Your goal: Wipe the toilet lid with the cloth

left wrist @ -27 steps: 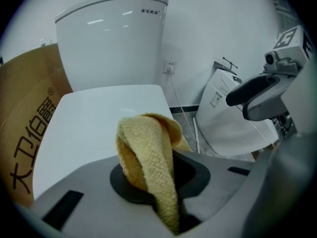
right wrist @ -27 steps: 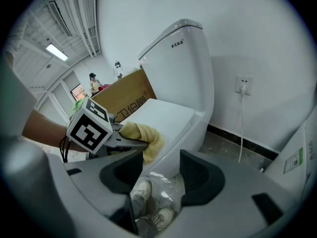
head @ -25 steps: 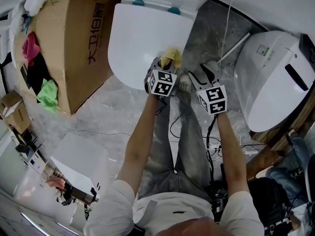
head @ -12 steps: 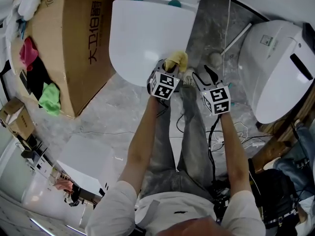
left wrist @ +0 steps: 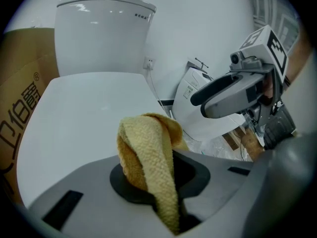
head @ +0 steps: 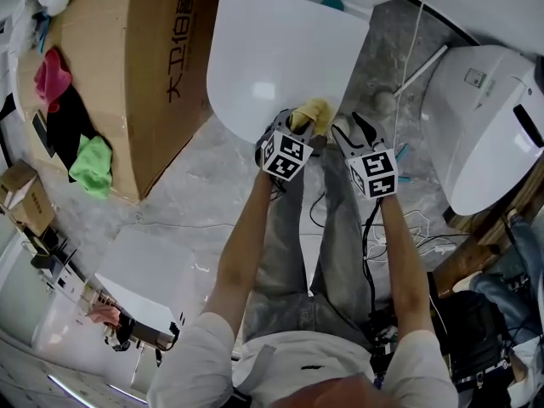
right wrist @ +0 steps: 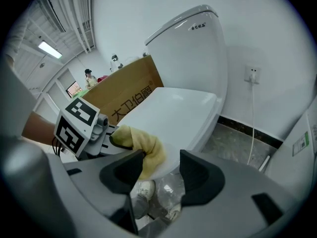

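Observation:
The white toilet lid [head: 276, 66] is down, and a yellow cloth [head: 314, 113] rests on its front right edge. My left gripper [head: 293, 127] is shut on the cloth [left wrist: 148, 152], which bunches up over the lid [left wrist: 79, 118] in the left gripper view. My right gripper [head: 350, 133] hovers just right of the cloth, off the lid's edge and above the floor. In the right gripper view its jaws [right wrist: 161, 175] stand open with nothing between them, and the cloth [right wrist: 143, 145] and left gripper [right wrist: 81, 128] lie just to their left, by the lid [right wrist: 173, 110].
A large cardboard box [head: 149, 66] stands against the toilet's left side, with pink [head: 51, 79] and green [head: 92, 164] rags beyond it. Another white toilet [head: 484, 126] lies at the right. Cables [head: 374, 236] run over the marble floor by the person's legs.
The head view has shifted, so the toilet sits further right in frame. Both grippers stay at the lid's front right edge, the left still holding the cloth.

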Demonstrator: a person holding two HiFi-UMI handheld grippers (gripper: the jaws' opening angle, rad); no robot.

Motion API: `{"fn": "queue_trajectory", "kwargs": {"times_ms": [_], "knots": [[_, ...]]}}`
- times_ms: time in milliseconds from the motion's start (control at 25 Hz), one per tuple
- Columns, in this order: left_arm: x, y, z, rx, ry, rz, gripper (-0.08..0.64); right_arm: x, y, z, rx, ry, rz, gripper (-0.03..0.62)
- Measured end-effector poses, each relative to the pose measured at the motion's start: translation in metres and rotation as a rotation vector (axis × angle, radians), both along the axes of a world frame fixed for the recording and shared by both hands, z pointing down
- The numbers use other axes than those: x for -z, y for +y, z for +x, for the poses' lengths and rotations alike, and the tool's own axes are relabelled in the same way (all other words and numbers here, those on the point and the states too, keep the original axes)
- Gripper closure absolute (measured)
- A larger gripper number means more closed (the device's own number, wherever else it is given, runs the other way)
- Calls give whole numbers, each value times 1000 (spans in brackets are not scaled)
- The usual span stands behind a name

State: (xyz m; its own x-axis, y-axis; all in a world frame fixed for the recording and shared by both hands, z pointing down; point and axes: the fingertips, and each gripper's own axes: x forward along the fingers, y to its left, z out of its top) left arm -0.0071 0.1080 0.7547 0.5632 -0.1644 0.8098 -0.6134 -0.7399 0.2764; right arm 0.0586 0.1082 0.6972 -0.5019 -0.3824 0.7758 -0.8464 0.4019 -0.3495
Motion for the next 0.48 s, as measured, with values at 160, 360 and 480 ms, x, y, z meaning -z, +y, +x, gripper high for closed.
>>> {"fn": "queue_trajectory", "kwargs": {"times_ms": [160,360,480], "knots": [[-1,0,-21,7,7,-7,485,-2,-6,-21,25,-1,-3,356],[-1,-4,-47,28,8,-12,485,-3,-15,-45,62,0,-3,356],[-1,-8,-64,46,7,-12,485,-4,-21,-58,87,3,-2,356]]}}
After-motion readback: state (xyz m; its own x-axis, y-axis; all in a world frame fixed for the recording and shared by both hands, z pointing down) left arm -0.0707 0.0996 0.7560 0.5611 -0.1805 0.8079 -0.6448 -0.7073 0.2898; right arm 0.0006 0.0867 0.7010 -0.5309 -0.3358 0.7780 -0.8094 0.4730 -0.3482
